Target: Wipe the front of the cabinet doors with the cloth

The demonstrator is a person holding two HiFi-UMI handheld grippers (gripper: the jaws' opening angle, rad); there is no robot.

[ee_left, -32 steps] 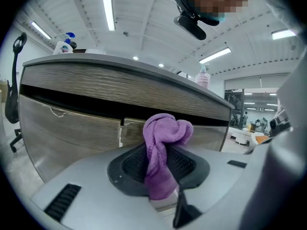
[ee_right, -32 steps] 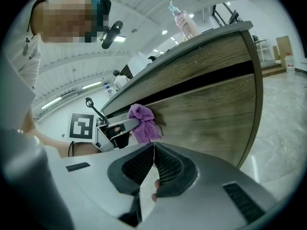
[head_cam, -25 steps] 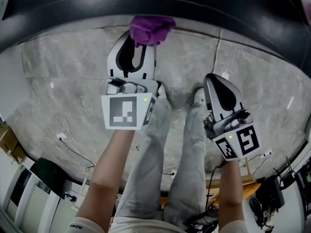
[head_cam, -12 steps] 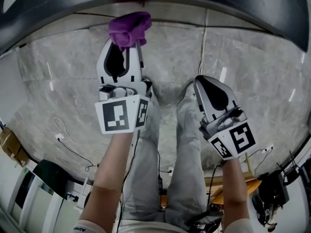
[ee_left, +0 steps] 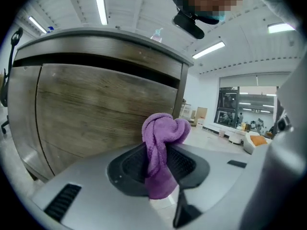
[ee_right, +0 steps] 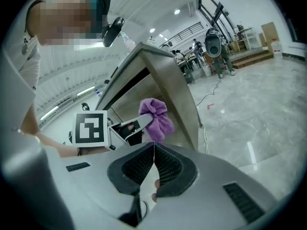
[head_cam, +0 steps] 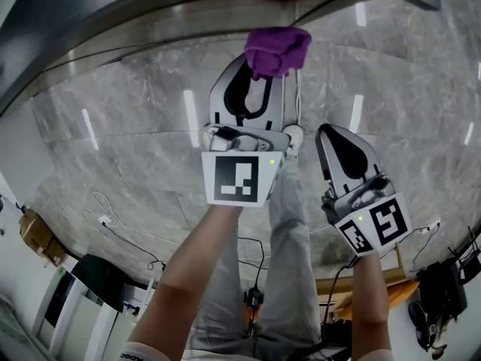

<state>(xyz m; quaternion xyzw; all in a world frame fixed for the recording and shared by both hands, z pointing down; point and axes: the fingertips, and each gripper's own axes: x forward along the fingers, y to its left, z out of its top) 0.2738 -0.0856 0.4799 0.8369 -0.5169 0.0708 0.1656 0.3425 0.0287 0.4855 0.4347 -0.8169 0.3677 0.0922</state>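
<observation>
A bunched purple cloth (head_cam: 277,50) (ee_left: 160,147) sticks out of my left gripper (head_cam: 264,70) (ee_left: 160,164), whose jaws are shut on it. The cloth also shows in the right gripper view (ee_right: 156,118). The wood-grain cabinet doors (ee_left: 100,109) (ee_right: 144,92) stand just ahead of the cloth under a dark top; whether the cloth touches them I cannot tell. The cabinet (head_cam: 150,10) runs along the top of the head view. My right gripper (head_cam: 340,143) (ee_right: 153,155) hangs lower at the right, jaws shut with nothing between them.
Below is a marble floor (head_cam: 113,149) with the person's legs (head_cam: 289,224) and shoes. Cables (head_cam: 113,216) trail at the left. Boxes and equipment (head_cam: 436,292) sit at the lower edges. A spray bottle (ee_left: 156,34) stands on the cabinet top.
My left gripper with the cloth has swung to the right and slightly up along the cabinet front. The right gripper has stayed about level, low at the right.
</observation>
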